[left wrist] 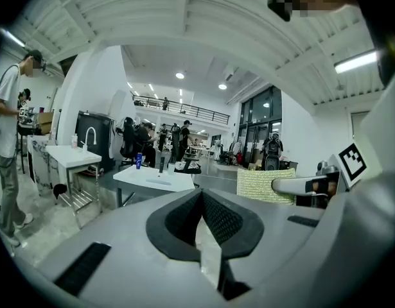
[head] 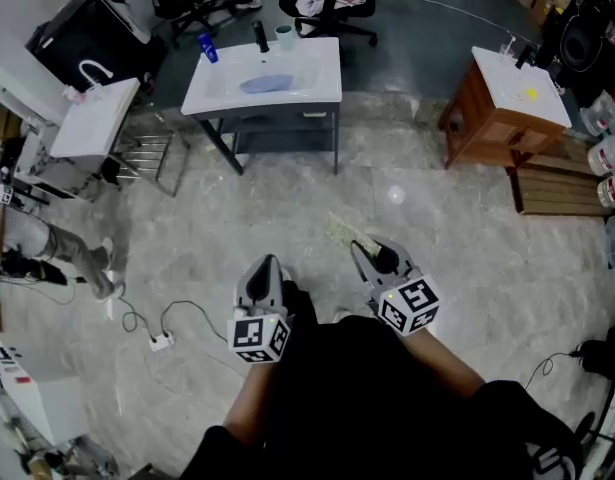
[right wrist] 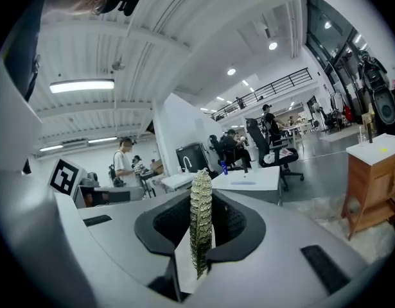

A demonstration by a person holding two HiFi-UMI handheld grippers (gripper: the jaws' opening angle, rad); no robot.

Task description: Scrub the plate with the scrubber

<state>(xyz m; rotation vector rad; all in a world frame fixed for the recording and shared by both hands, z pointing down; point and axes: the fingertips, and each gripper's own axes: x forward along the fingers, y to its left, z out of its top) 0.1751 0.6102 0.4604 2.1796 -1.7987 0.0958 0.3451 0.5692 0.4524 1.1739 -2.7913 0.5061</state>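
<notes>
Approach stage basically, no scrubbing had been started yet. The left tongs (left wrist: 201, 197) were seen shut tight with nothing pinched in them, held out just below level over the floor.

Well ahead of them, a white surface (head: 322, 93) could be made out. What was taken to be the plate (head: 267, 83), a pale blue flat thing, was lying in its basin, though it was too small in view for that to be said for sure. A blue bottle (head: 207, 48) and a cup (head: 285, 35) were parked along the back edge.

Over on the right, the right tongs (head: 360, 249) were clamped on the scrubber (right wrist: 200, 217), a thin yellow-green pad gripped edge-on and sticking out past the tips. Plate and scrubber were well apart, so nothing had been touched.

Next up, imo: the gap to the surface would need to be closed. The plate could probably be steadied by the empty left tongs. Then the scrubber's flat face would have to be turned down onto it before any rubbing could be done.
</notes>
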